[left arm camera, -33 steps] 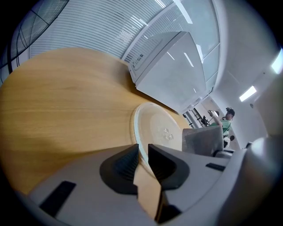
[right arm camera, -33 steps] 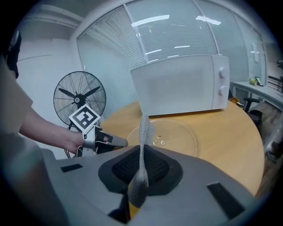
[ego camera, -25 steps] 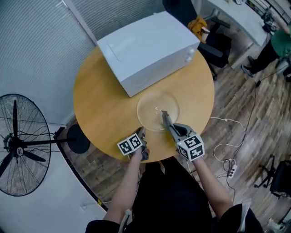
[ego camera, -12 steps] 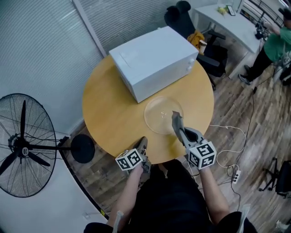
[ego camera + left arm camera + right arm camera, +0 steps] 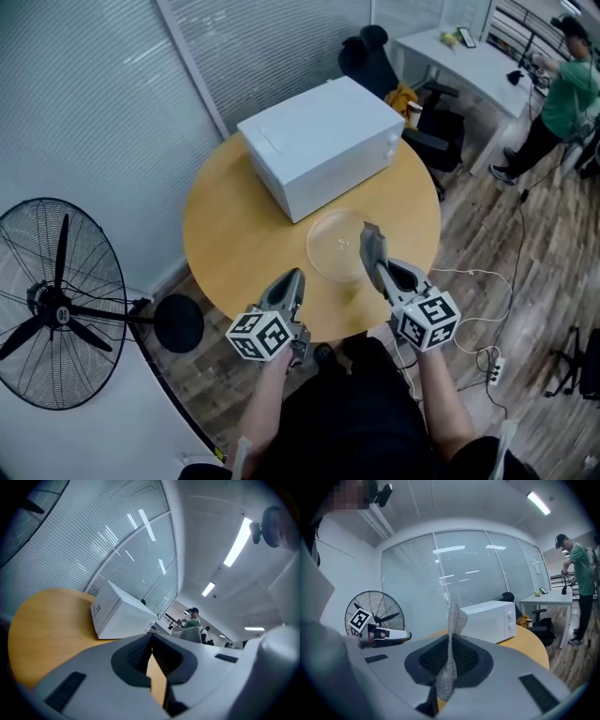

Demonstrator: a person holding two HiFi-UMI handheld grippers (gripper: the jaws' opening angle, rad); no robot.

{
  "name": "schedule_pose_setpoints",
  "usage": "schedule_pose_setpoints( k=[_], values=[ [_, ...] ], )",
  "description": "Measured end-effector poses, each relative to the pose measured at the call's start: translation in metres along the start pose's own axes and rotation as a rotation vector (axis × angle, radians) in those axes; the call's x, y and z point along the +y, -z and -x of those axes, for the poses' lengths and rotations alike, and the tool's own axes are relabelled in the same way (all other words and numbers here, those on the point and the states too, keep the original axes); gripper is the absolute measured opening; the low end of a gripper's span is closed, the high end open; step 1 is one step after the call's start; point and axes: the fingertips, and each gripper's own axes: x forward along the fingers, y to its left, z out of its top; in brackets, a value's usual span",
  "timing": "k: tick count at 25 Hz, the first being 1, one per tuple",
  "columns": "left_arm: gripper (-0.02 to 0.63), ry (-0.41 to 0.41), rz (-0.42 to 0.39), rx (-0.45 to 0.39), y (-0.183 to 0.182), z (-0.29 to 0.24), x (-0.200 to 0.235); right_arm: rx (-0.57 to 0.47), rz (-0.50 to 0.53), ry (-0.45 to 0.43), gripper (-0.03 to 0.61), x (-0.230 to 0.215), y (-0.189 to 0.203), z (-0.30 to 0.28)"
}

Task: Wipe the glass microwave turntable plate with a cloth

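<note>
The clear glass turntable plate (image 5: 339, 246) lies flat on the round wooden table (image 5: 225, 234), in front of the white microwave (image 5: 323, 141). My right gripper (image 5: 368, 231) hangs above the plate's right side, shut on a grey mesh cloth (image 5: 451, 653) that stands up between its jaws. My left gripper (image 5: 293, 277) is raised over the table's near edge, left of the plate, shut with nothing in it. In the left gripper view the jaws (image 5: 151, 644) meet, with only the table showing past them. The plate is hidden in both gripper views.
A standing fan (image 5: 56, 305) is on the floor at the left. An office chair (image 5: 375, 56), a white desk (image 5: 469, 52) and a person in green (image 5: 567, 84) are at the back right. A power strip with cable (image 5: 492, 361) lies on the wooden floor.
Both grippers have risen from table level toward the head camera. The right one lifted off the plate with the cloth still in it. The plate has not moved.
</note>
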Motion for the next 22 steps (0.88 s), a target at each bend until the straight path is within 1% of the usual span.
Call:
schedule_pose_setpoints(
  k=[3, 8, 12, 22],
  values=[
    [-0.003, 0.038, -0.022, 0.003, -0.015, 0.007, -0.014, -0.037, 0.015, -0.006, 0.021, 0.009, -0.014, 0.006],
    [-0.003, 0.039, -0.090, -0.013, -0.027, 0.020, -0.022, -0.054, 0.022, -0.012, 0.018, 0.020, -0.019, 0.012],
    [-0.003, 0.032, -0.105, -0.012, -0.029, 0.020, -0.023, -0.047, 0.020, -0.019, 0.018, 0.023, -0.018, 0.013],
    [-0.003, 0.032, -0.140, -0.001, -0.026, 0.021, -0.024, -0.051, 0.064, -0.032, 0.018, 0.032, -0.024, 0.014]
  ],
)
